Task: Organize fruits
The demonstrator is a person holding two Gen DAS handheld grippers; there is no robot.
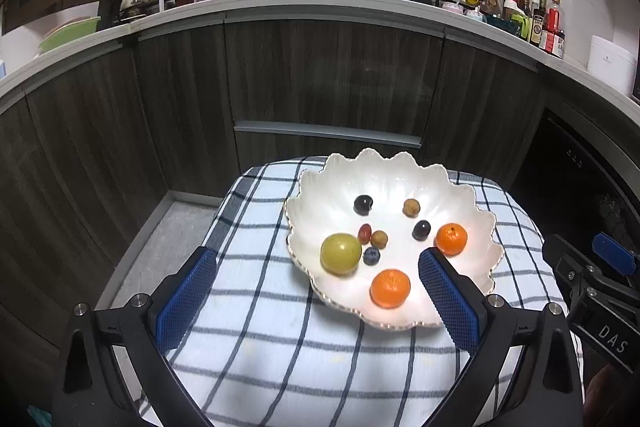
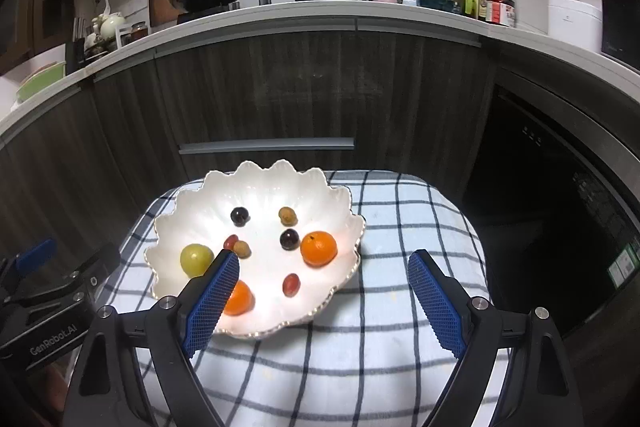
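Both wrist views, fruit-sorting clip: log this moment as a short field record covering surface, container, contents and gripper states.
surface: blue-and-white checked cloth
container: white scalloped ceramic plate on the cloth
contents: two oranges, one green round fruit, two dark grapes, one blueberry, several small brown and red fruits
left gripper: open, empty, over the plate's near edge
right gripper: open, empty
fruit off plate: none seen
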